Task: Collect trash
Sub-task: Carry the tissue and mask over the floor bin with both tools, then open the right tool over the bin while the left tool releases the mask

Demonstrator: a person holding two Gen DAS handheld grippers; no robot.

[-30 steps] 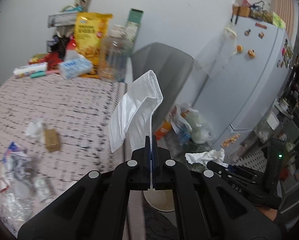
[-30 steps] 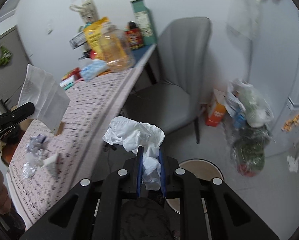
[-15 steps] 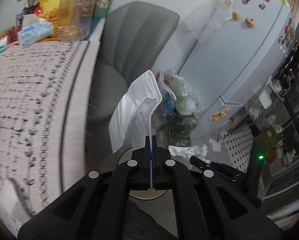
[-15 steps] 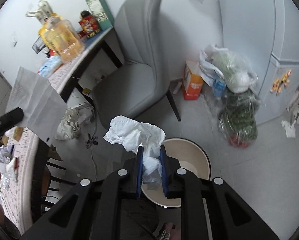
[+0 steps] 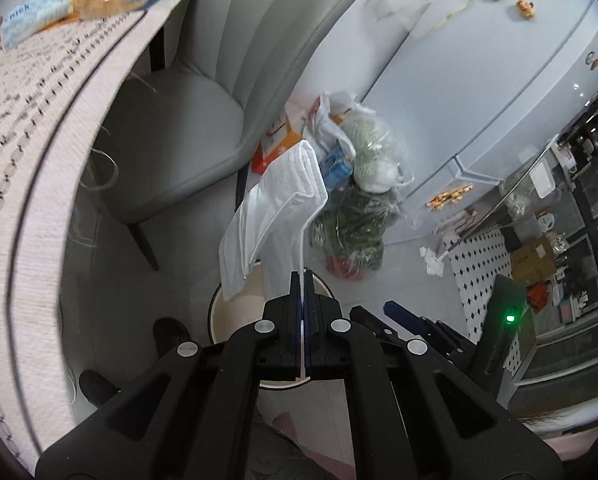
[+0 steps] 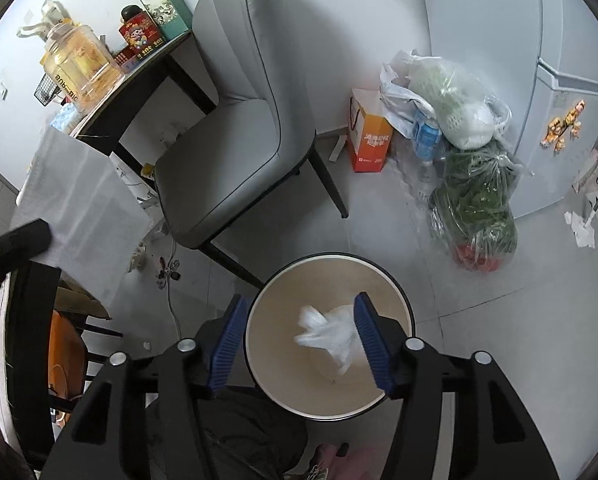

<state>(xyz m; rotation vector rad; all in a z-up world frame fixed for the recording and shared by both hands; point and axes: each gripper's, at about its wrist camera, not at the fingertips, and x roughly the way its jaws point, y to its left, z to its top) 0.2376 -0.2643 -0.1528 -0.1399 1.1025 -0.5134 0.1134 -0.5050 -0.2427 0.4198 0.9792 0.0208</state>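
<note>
In the left wrist view, we see the left tongs (image 5: 301, 280) at lower centre, clamped tight on the bottom edge of a folded white paper towel (image 5: 273, 216) that stands up from them and flops toward the left. Directly behind the tongs, partly hidden by them, sits a round beige waste bin (image 5: 235, 314) on the floor. A grey upholstered chair (image 5: 203, 112) fills the upper middle, and the patterned tabletop (image 5: 31, 152) curves down the left edge. To the right of the towel, clear plastic bags of greens (image 5: 353, 224) lean by a pale refrigerator (image 5: 479, 92). The tips of the right tongs (image 5: 395, 312) poke in at lower right.

In the right wrist view, we look down into the same waste bin (image 6: 275, 312) at lower centre. The right tongs (image 6: 299, 320) are opening, their blue pads (image 6: 369, 332) standing apart on either side of the bin's mouth. A crumpled white tissue (image 6: 327, 334) shows inside the bin's mouth, between the pads; it lies against the right pad and is clear of the left one, so nothing is pinched. At the left edge, the left tongs (image 6: 23, 232) hold the paper towel (image 6: 75, 204), which spreads flat toward the upper right. The grey chair (image 6: 235, 120) stands at upper centre, an orange box (image 6: 369, 136) and the bagged greens (image 6: 475, 208) to the right.
</note>
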